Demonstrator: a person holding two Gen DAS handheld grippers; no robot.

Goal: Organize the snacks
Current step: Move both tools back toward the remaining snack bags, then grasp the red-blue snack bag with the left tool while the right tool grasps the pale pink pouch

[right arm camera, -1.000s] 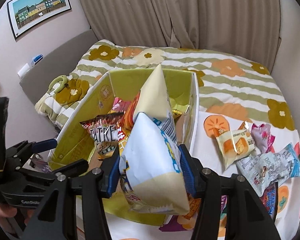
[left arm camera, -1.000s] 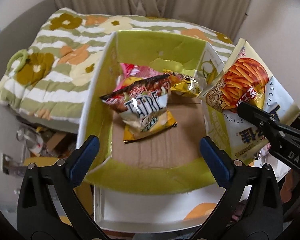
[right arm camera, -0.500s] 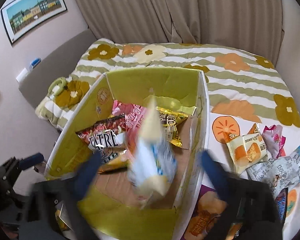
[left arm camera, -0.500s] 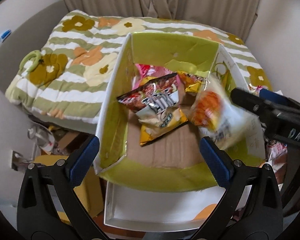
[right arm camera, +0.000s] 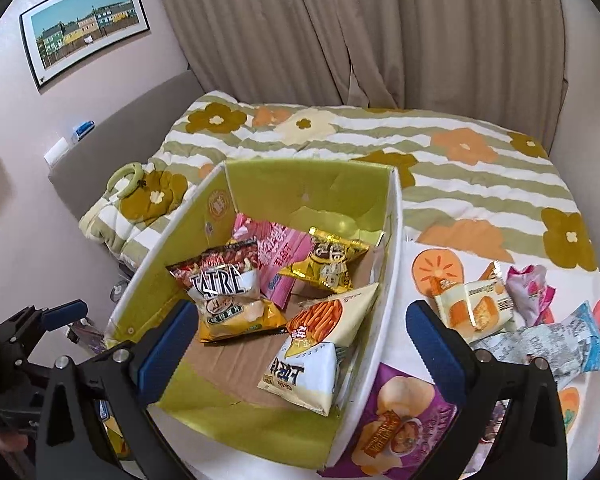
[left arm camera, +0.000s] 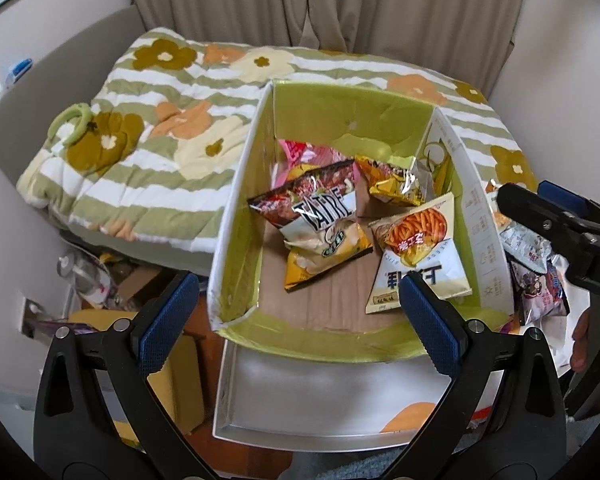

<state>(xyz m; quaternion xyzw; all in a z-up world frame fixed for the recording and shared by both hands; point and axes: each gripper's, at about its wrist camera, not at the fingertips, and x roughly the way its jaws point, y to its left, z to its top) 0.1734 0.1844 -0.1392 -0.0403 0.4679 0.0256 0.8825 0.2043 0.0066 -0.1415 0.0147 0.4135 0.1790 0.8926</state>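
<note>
A green-lined cardboard box point(left arm camera: 242, 200) point(right arm camera: 392, 264) stands on the bed with several snack bags inside. The cream cheese-stick bag point(left arm camera: 416, 256) point(right arm camera: 320, 340) lies on the box floor against the right wall. Beside it lie the TATRE chip bag point(left arm camera: 320, 216) point(right arm camera: 224, 292), a gold bag point(left arm camera: 392, 180) point(right arm camera: 328, 264) and a pink bag point(right arm camera: 278, 256). My right gripper point(right arm camera: 300, 332) hangs open above the box's near end, nothing between its fingers; its tip point(left arm camera: 540, 220) shows at the right of the left wrist view. My left gripper point(left arm camera: 296, 312) is open and empty over the box's front edge.
More wrapped snacks point(right arm camera: 476, 308) point(left arm camera: 532, 264) lie loose on the cloth to the right of the box. A flowered striped quilt point(right arm camera: 440, 168) covers the bed behind. A green ring point(left arm camera: 70, 120) rests on the quilt's left corner. Clutter sits on the floor at the left point(left arm camera: 96, 280).
The right gripper opened and let go of the cheese-stick bag, which dropped into the box and now lies still. Both grippers pulled back slightly from the box.
</note>
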